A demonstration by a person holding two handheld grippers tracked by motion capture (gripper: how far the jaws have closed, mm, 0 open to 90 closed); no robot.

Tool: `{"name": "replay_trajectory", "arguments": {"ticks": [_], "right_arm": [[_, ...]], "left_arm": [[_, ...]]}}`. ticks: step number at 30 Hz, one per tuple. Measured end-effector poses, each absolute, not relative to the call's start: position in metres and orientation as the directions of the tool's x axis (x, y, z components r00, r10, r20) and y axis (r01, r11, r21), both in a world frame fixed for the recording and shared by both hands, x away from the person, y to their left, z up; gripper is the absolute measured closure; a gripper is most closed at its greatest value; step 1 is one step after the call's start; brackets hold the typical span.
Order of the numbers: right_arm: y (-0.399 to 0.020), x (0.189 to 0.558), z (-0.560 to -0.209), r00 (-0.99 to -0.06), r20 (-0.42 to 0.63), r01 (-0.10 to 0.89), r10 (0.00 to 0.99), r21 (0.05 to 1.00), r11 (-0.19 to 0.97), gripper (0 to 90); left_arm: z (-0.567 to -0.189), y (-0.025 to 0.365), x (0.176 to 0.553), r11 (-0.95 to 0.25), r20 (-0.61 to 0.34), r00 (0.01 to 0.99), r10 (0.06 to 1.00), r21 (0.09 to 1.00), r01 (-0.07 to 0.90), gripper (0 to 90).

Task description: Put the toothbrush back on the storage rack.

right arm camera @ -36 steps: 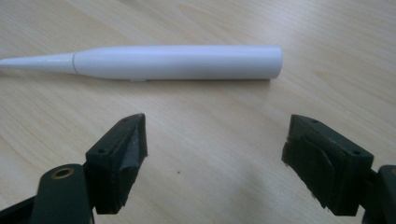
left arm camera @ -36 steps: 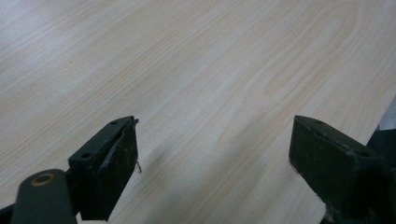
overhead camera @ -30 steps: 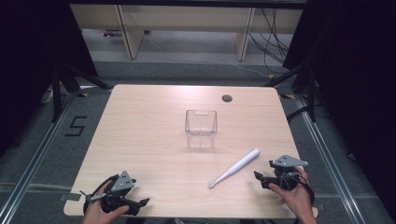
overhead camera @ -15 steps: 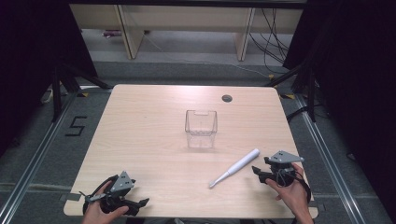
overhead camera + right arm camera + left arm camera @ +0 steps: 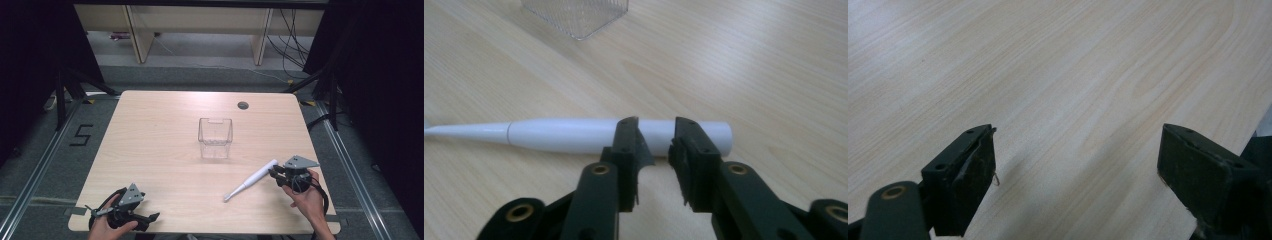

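Right gripper view: the right gripper's (image 5: 656, 137) jaws — just closing, nearly together, grasping nothing — sit before the white toothbrush handle (image 5: 574, 134).

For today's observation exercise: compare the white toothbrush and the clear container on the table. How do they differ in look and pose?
The white toothbrush is opaque, long and slim; the clear container is see-through and boxy. The toothbrush lies flat at a slant; the container stands upright, open end up. The toothbrush lies at the right gripper; the container stands apart near the middle. Both rest on the wooden table.
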State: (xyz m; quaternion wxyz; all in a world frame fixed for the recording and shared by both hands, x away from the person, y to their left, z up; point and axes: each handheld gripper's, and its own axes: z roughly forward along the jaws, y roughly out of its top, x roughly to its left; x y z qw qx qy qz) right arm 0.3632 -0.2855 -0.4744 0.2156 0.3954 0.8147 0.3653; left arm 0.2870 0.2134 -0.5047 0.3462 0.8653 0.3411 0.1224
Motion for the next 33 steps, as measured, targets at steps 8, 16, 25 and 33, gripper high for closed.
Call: {"name": "replay_trajectory", "arguments": {"ticks": [8,16,25,33], "right_arm": [[-0.274,0.384,-0.478,-0.604,-0.075,0.485,0.793,0.755,0.441,88.5],[-0.273,0.401,-0.482,-0.584,-0.079,0.495,0.808,0.754,0.431,89.7],[-0.272,0.412,-0.486,-0.581,-0.071,0.528,0.810,0.725,0.442,89.5],[-0.276,0.416,-0.489,-0.574,-0.070,0.551,0.816,0.704,0.448,88.5]], "left_arm": [[-0.505,0.213,0.287,-0.521,-0.031,0.734,0.679,0.684,0.511,15.3],[-0.505,0.213,0.287,-0.530,-0.023,0.741,0.671,0.683,0.502,15.2],[-0.505,0.213,0.287,-0.533,-0.023,0.744,0.668,0.683,0.500,15.3],[-0.504,0.213,0.286,-0.524,-0.028,0.742,0.670,0.690,0.499,15.2]]}}
